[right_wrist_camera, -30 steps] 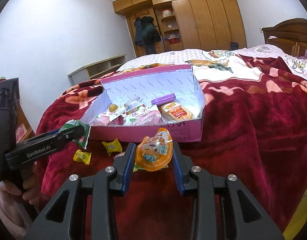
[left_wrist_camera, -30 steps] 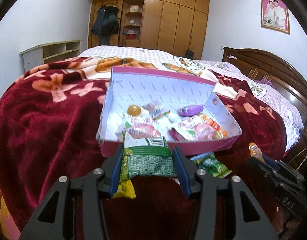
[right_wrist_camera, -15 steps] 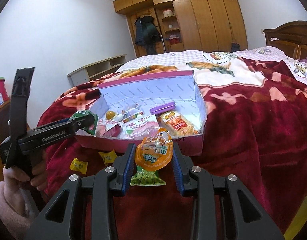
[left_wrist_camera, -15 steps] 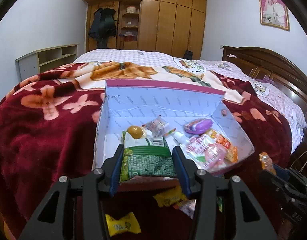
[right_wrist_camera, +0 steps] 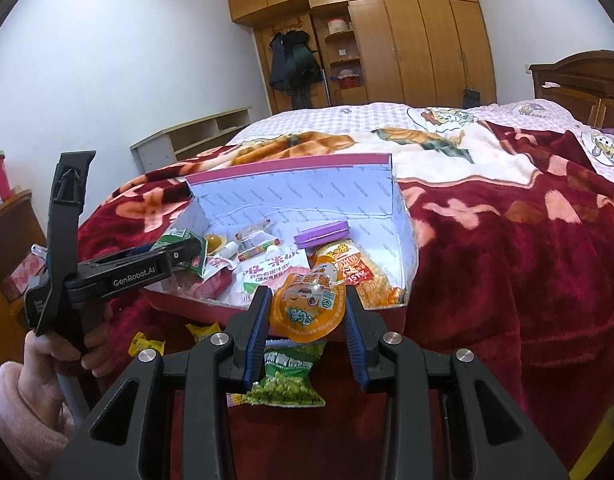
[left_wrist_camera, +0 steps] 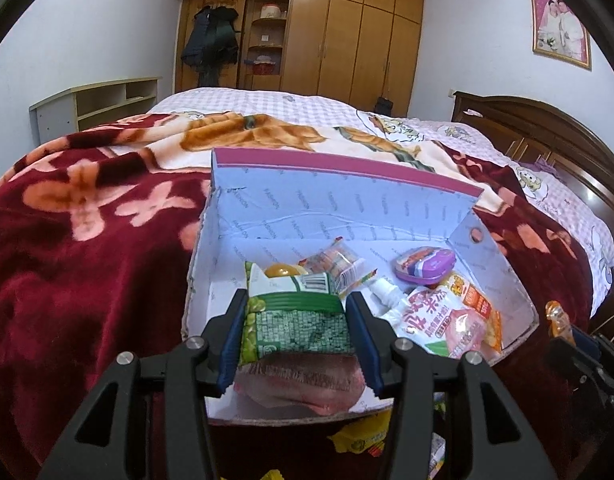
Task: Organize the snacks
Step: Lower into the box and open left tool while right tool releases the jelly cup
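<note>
A shallow pink-rimmed box (left_wrist_camera: 347,168) (right_wrist_camera: 291,196) lies on the bed with several snacks inside. My left gripper (left_wrist_camera: 295,320) is shut on a green pea snack packet (left_wrist_camera: 297,316) and holds it over the box's near left part; it also shows in the right wrist view (right_wrist_camera: 183,250). My right gripper (right_wrist_camera: 305,312) is shut on an orange jelly pouch (right_wrist_camera: 307,308), just in front of the box's near wall. Another green pea packet (right_wrist_camera: 287,380) lies on the blanket under the right gripper.
Small yellow candy packets (right_wrist_camera: 147,344) lie on the red blanket (right_wrist_camera: 507,280) in front of the box, also in the left wrist view (left_wrist_camera: 359,436). Inside the box are a purple case (left_wrist_camera: 425,266), a white-pink pouch (left_wrist_camera: 447,320) and an orange-yellow packet (right_wrist_camera: 367,276). A wooden headboard (left_wrist_camera: 547,140) stands at the right.
My left gripper has moved forward with the green packet, from in front of the box to over its inside. My right gripper has moved closer to the box's near wall with the orange pouch.
</note>
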Demonstrator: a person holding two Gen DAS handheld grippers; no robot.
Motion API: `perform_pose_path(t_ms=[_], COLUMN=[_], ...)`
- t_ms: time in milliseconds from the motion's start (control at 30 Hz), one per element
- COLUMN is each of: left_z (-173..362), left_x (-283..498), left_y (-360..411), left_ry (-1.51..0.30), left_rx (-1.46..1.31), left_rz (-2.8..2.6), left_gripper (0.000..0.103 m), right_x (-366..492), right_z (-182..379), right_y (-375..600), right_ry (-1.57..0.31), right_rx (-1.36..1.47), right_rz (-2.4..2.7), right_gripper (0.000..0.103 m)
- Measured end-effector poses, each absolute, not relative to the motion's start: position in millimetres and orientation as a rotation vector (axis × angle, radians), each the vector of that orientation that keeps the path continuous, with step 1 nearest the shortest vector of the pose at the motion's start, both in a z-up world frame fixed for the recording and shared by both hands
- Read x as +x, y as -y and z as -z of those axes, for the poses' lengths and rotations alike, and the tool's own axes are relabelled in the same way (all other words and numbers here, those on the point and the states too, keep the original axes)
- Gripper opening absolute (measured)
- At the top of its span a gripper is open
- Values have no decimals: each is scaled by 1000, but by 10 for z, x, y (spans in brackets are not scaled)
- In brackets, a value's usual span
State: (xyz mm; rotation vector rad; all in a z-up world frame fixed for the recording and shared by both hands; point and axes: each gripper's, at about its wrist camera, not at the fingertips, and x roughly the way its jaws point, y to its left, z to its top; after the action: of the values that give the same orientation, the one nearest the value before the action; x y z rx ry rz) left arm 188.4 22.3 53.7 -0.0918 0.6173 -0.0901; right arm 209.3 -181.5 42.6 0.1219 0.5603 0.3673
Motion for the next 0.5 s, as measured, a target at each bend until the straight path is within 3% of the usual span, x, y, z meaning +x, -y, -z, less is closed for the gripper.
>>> perform_pose_path(t_ms=[500], left_z=[-498], left_x=[2002], left_y=[-163], left_ry=[-596], left_rx=[-88], left_rz=[95], left_gripper=[51], right_x=[2640], right_z=[-431], right_y=[1867], right_ry=[-557], right_rx=[99], right_rz=[-298], right_gripper=[36])
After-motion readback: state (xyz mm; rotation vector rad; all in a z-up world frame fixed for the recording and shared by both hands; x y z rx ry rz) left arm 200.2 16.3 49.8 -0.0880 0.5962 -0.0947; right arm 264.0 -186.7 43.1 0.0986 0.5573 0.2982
